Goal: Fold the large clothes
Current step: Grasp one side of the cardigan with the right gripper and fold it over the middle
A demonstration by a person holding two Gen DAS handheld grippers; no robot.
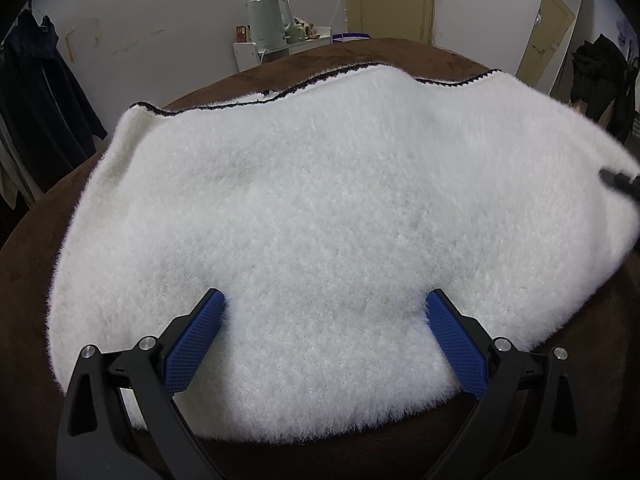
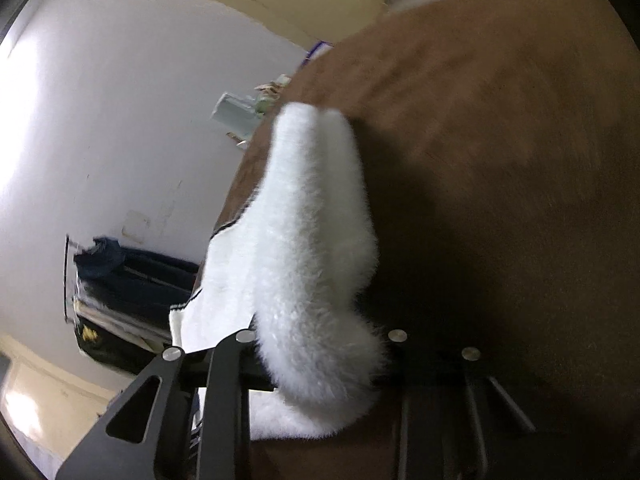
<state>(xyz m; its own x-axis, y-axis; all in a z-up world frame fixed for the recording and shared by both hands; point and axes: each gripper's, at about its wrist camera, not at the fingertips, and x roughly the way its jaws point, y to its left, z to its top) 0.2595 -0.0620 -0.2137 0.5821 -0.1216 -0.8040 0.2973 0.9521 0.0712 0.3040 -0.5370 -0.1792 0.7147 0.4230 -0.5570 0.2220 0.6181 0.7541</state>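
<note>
A large white fluffy garment (image 1: 320, 220) with a dark trim along its far edge lies spread on a brown surface (image 1: 32, 280). My left gripper (image 1: 326, 308) is open, its blue pads (image 1: 192, 352) resting on the garment's near part with nothing between them. In the right wrist view my right gripper (image 2: 320, 356) is shut on a fold of the white garment (image 2: 312, 240) and holds it lifted off the brown surface (image 2: 500, 160). The fingertips are buried in the fluff. A dark blurred tip of the right gripper (image 1: 618, 182) shows at the garment's right edge.
A white shelf (image 1: 280, 48) with a kettle (image 1: 268, 20) stands against the far wall. Dark clothes hang at the left (image 1: 36, 92) and at the right (image 1: 600, 76). A mirror (image 1: 552, 28) leans on the right wall.
</note>
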